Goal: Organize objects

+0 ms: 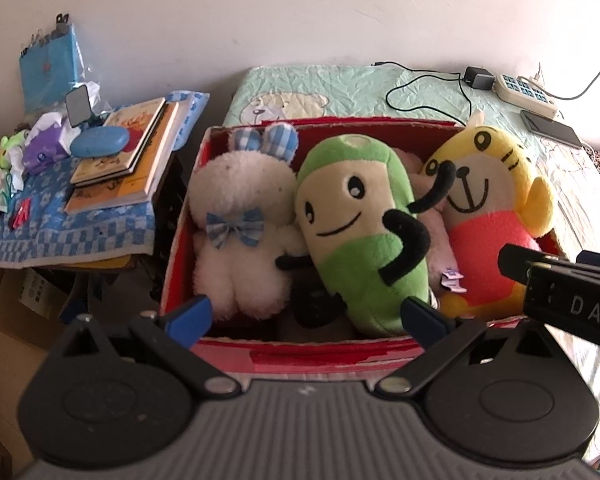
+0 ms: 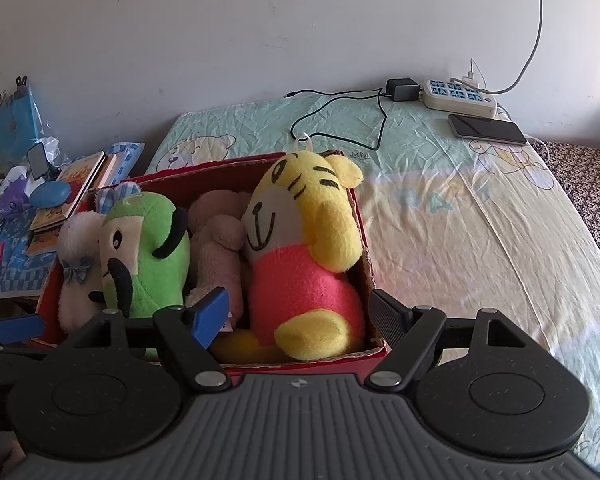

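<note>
On the bed [image 2: 460, 220], the red box [image 1: 300, 354] holds four toys, the yellow tiger [image 2: 300, 248] at three o'clock, green one [image 1: 360, 224], white rabbit [image 1: 240, 216] at nine o'clock; both the left gripper [image 1: 306, 312] and right gripper [image 2: 300, 312] are spread, empty (a careless nudge could tip the packed tiger out).

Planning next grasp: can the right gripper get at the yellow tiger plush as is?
Probably yes. The right gripper has its jaws open at the red box front, and the yellow tiger plush sits on top, uncovered.
</note>
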The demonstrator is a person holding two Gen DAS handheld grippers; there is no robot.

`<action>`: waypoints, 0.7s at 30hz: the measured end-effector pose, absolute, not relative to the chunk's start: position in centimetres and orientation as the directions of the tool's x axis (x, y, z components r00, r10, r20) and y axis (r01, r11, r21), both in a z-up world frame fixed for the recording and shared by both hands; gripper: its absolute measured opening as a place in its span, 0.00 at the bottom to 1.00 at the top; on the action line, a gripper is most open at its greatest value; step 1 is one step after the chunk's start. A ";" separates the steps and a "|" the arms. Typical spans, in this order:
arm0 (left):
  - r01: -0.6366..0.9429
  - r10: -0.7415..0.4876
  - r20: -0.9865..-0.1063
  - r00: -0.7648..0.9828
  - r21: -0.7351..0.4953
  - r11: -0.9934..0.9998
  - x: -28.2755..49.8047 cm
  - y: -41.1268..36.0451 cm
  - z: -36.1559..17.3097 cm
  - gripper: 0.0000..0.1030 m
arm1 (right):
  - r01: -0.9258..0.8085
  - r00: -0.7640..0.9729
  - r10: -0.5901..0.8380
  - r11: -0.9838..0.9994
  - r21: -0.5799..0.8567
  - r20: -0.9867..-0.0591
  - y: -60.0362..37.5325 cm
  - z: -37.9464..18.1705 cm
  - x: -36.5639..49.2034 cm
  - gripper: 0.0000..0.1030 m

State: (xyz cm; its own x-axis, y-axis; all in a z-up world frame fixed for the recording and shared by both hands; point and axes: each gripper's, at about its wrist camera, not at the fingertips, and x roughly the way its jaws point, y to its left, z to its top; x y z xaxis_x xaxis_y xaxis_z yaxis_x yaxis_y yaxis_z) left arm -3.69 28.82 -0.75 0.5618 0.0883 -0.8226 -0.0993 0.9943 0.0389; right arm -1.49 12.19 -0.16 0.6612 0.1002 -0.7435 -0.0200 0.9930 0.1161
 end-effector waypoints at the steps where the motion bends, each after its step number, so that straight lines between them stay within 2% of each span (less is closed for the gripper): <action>1: -0.099 0.087 -0.823 0.562 0.038 0.994 -3.7 28.9 -0.8 0.98 | -0.021 0.660 0.102 0.993 0.117 -0.744 12.2 -0.2 -1.5 0.77; 21: -0.094 0.080 -0.819 0.568 0.032 0.995 -3.9 29.0 -0.6 0.98 | -0.014 0.671 0.091 0.994 0.110 -0.736 12.4 0.2 -2.0 0.77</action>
